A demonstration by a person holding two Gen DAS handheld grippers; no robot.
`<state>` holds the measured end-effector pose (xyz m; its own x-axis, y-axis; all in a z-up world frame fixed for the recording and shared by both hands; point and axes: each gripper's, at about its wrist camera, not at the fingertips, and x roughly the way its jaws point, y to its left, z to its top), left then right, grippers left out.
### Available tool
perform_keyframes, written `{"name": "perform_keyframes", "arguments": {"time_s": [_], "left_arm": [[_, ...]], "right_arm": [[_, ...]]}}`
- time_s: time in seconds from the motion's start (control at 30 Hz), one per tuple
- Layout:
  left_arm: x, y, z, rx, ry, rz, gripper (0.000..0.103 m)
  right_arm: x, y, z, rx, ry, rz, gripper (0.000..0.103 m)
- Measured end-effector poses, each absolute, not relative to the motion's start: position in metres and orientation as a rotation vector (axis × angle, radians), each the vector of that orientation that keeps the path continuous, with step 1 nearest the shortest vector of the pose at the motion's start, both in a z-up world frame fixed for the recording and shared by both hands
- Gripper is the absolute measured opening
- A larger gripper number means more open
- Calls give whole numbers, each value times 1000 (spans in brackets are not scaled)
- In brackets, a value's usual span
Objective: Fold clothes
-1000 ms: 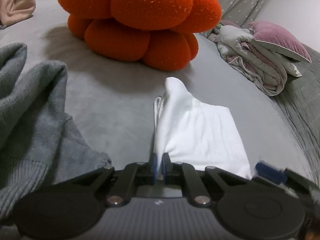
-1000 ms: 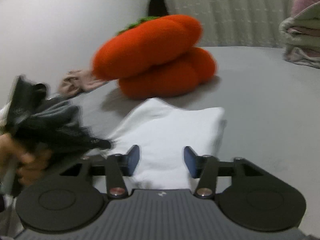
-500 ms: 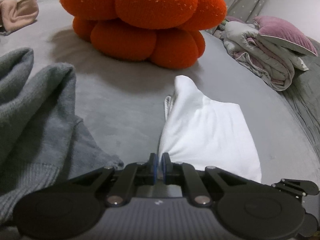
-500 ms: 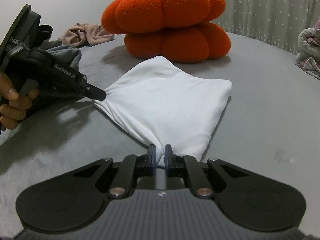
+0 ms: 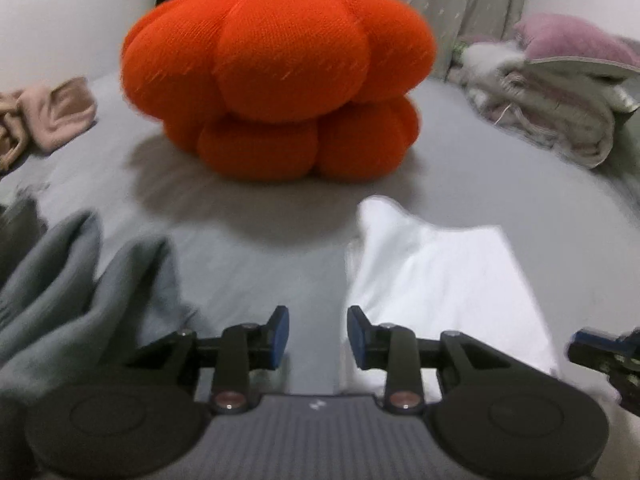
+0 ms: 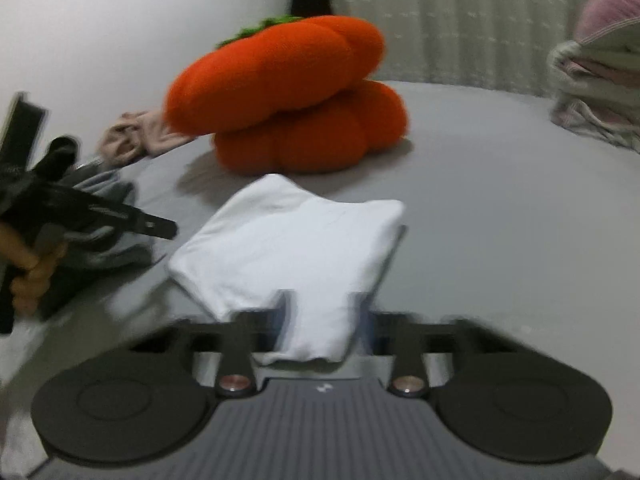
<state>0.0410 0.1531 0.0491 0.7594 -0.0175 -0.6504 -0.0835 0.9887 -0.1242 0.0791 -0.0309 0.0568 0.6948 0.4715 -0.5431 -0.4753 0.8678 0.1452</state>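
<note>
- Our white cloth lies folded, a rumpled rectangle on the grey bed, before the orange cushion.
- Our left gripper is opening, nothing between its jaws.
- Our right gripper looks blurred, parted around the cloth's near edge.

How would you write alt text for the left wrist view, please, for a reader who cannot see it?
The left gripper, its jaws opening with nothing between them, hovers over a grey bed, beside a folded white garment. A grey sweater lies left; an orange pumpkin cushion sits behind.
</note>
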Motion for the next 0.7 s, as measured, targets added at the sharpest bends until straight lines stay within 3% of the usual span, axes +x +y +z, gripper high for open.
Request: {"name": "perform_keyframes", "arguments": {"time_s": [0.13,0.37,0.4,0.43,0.47,0.7], "left_arm": [[53,135,46,-166,631,-102,24],[102,128,23,-164,595,-102,23],[109,132,16,-172,607,-88,19],[114,136,10,-178,615,-75,5],[116,141,6,-181,614,-66,3],[112,156,18,-254,598,-55,3]], "right_arm": [[92,-21,51,2,591,475,5],[127,-6,33,-8,646,453,3],[131,-5,26,-13,659,443,1],[132,-8,21,8,657,438,0],[132,-10,20,30,661,434,0],[127,-9,18,19,643,424,0]]}}
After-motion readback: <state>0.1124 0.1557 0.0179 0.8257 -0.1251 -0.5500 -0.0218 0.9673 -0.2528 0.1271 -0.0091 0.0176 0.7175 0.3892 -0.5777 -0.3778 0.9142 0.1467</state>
